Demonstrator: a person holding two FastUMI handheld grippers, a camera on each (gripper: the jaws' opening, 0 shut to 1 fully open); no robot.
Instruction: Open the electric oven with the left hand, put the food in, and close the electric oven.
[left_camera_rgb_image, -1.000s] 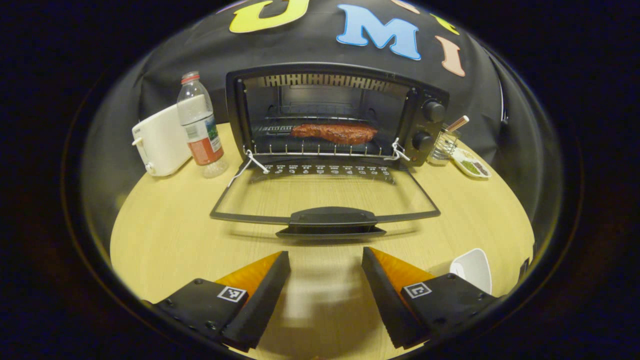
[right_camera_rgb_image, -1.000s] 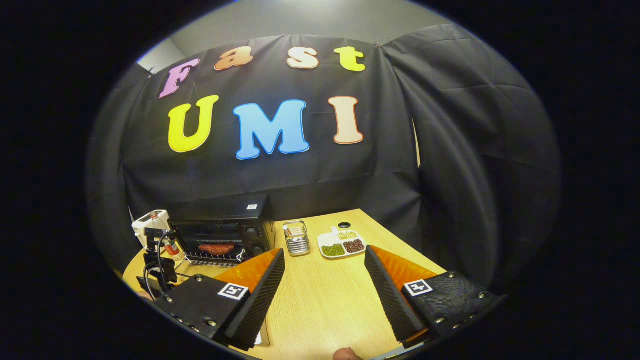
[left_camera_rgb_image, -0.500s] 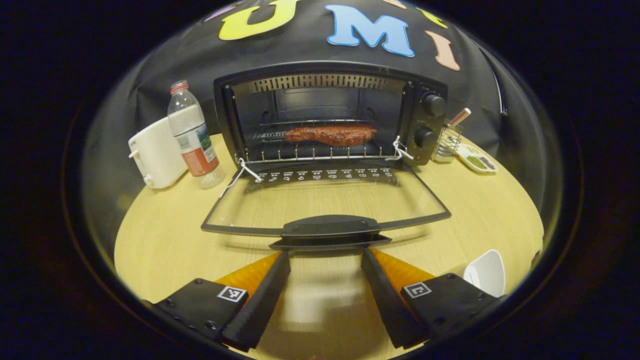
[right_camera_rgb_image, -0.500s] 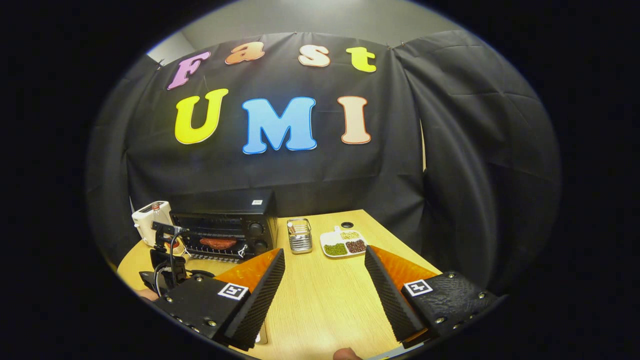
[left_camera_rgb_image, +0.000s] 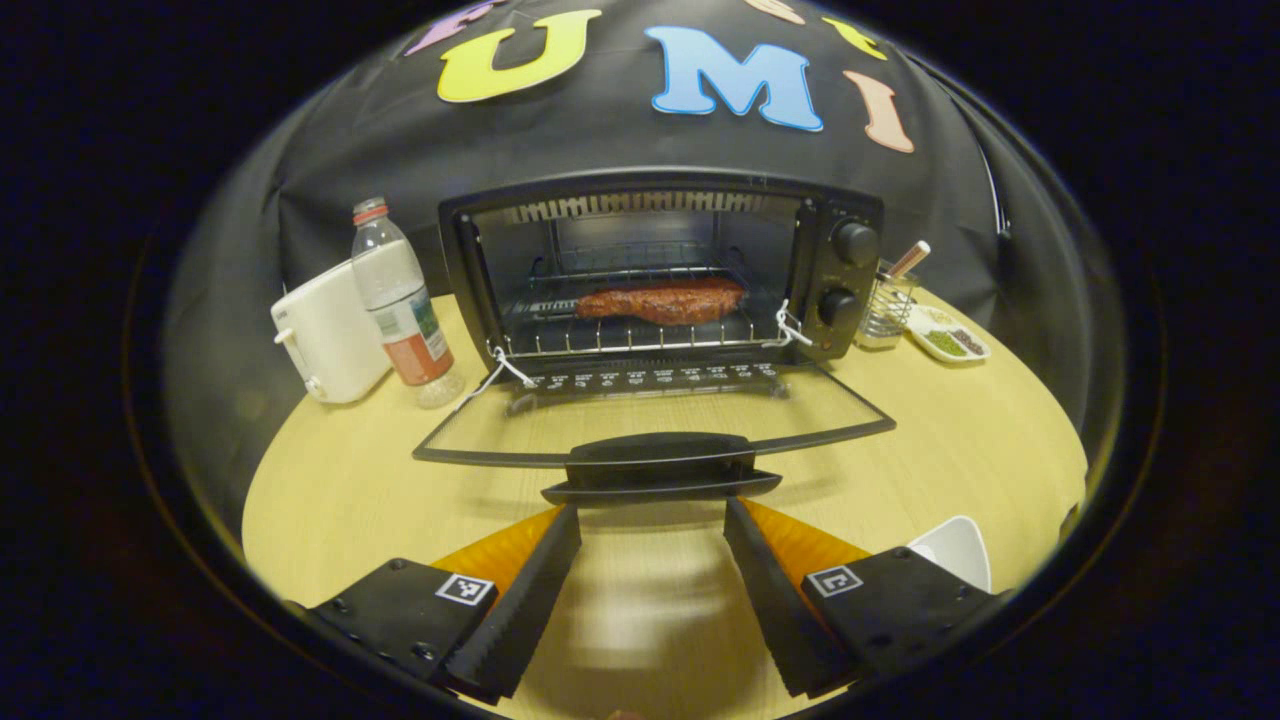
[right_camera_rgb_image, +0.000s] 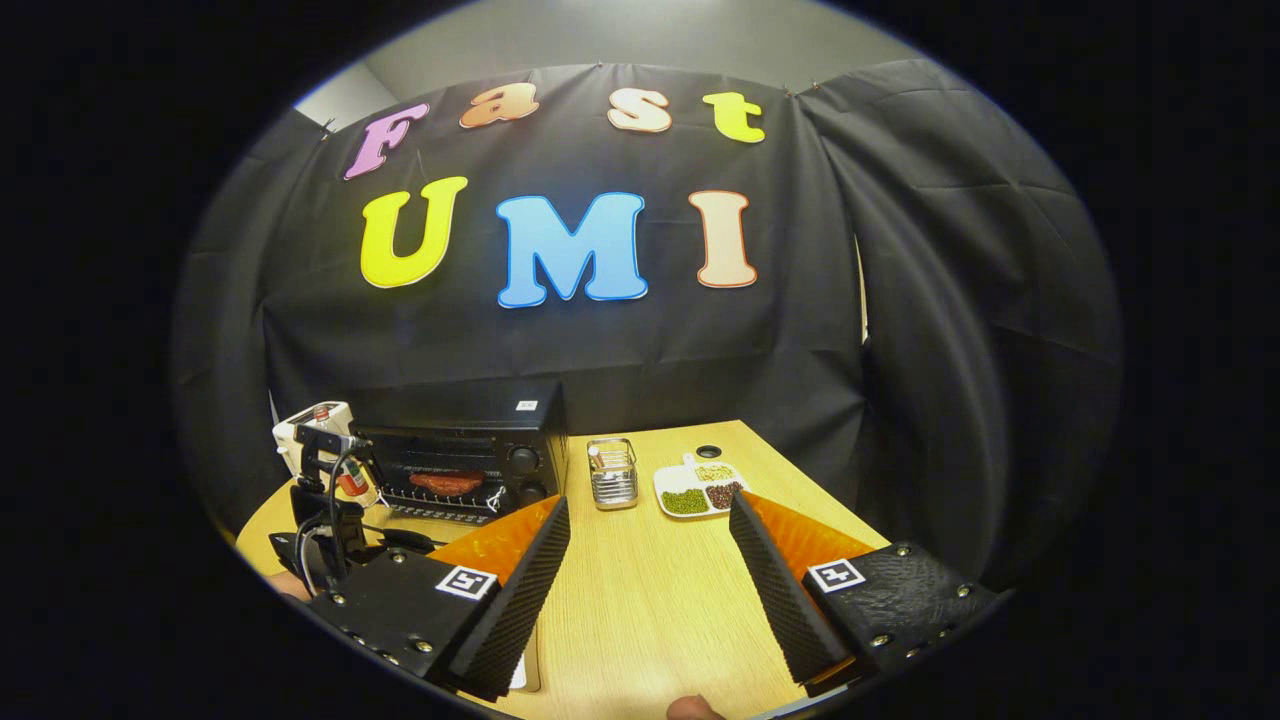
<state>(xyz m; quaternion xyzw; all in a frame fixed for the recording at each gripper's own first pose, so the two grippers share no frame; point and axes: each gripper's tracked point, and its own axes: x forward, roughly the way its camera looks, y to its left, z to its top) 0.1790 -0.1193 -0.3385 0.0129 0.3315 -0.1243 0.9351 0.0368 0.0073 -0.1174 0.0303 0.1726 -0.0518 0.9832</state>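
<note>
Left gripper view: left gripper (left_camera_rgb_image: 652, 515) sits wide open right at the oven door handle (left_camera_rgb_image: 660, 462), meat (left_camera_rgb_image: 662, 300) inside; right gripper (right_camera_rgb_image: 650, 515) open too.

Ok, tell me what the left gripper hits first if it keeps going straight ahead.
Probably the door handle of the open oven: it sits just beyond the left gripper, centred between its open fingers, though depth is uncertain.

You see the black electric oven (left_camera_rgb_image: 660, 270) at frame centre, door (left_camera_rgb_image: 655, 420) folded down, reddish-brown food (left_camera_rgb_image: 662, 300) lying on its rack.
</note>
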